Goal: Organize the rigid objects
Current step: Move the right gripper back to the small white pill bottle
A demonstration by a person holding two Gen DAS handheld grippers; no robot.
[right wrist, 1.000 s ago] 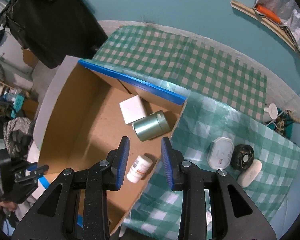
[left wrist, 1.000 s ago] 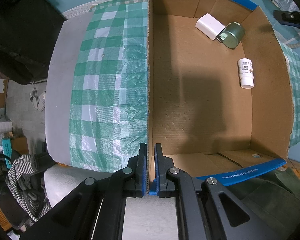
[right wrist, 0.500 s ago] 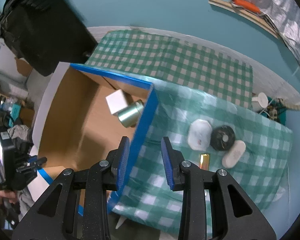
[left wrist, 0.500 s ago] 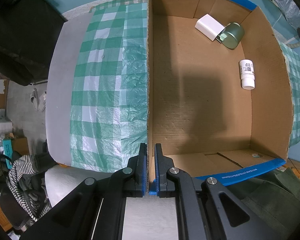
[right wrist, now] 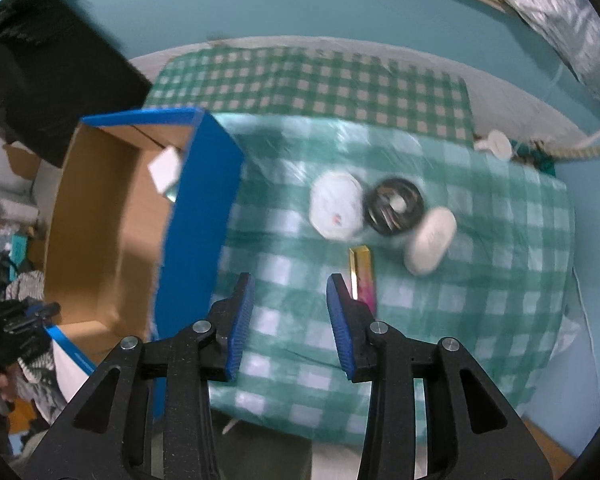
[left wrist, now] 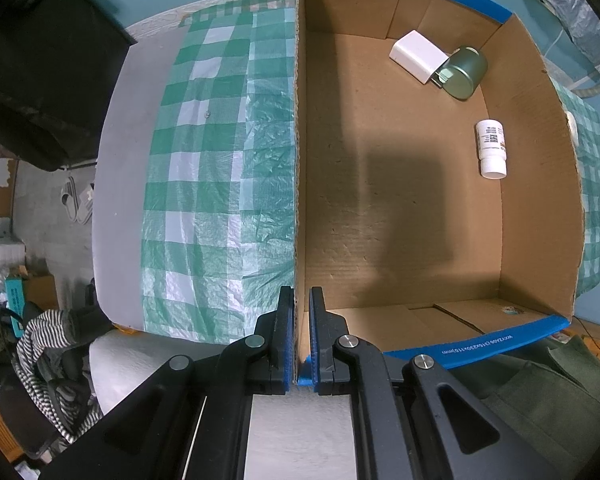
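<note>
My left gripper (left wrist: 299, 308) is shut on the near left wall of the cardboard box (left wrist: 540, 184). Inside the box lie a white block (left wrist: 418, 56), a green tin (left wrist: 464, 72) and a white pill bottle (left wrist: 491, 148). My right gripper (right wrist: 289, 294) hovers over the checked cloth just right of the box (right wrist: 196, 216), its jaws opening with nothing between them. Beyond it on the cloth lie a gold bar (right wrist: 362, 276) close to the right finger, a white octagonal lid (right wrist: 336, 204), a black round disc (right wrist: 394, 206) and a white oval case (right wrist: 430, 240).
The green checked cloth (right wrist: 500, 280) covers the table, which ends near the bottom and right of the right wrist view. A black bag (right wrist: 40, 68) sits at the back left. Clothes (left wrist: 48, 344) lie below the table's left side.
My right gripper has swung from above the box interior to over the cloth on its right, and its jaws stand wider. The left gripper and the box have not moved.
</note>
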